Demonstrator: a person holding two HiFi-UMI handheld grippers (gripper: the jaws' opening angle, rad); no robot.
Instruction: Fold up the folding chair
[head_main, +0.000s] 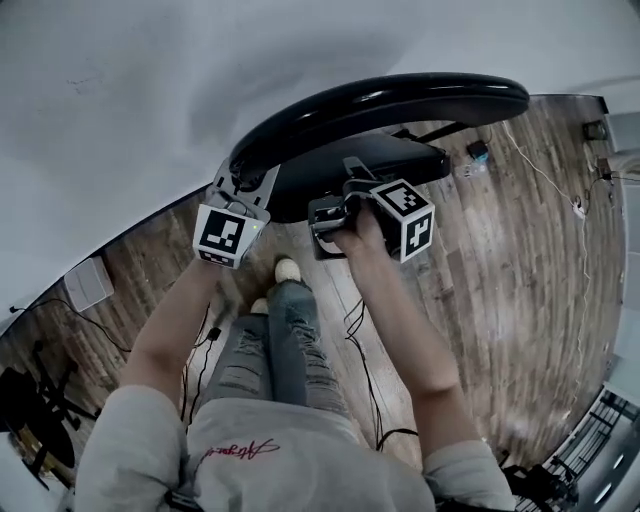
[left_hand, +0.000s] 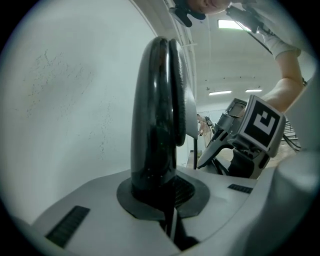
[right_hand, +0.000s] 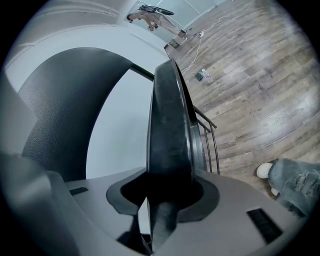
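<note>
left gripper (head_main: 246, 182) clamped tight on the chair back (head_main: 400, 100) at upper centre, steadying it; right gripper (head_main: 340, 200) pinches the seat (head_main: 400, 160) edge, probably to swing it shut.

We see soft, even indoor light; ceiling strip lights (left_hand: 231, 24) glow overexposed in the left gripper view; pale highlights streak the glossy black chair (head_main: 380, 100); shadows on the wood floor (head_main: 500, 250) stay faint; every view bends strongly at its edges; both gripper views darken into round black corners; the nearest parts blur.
</note>
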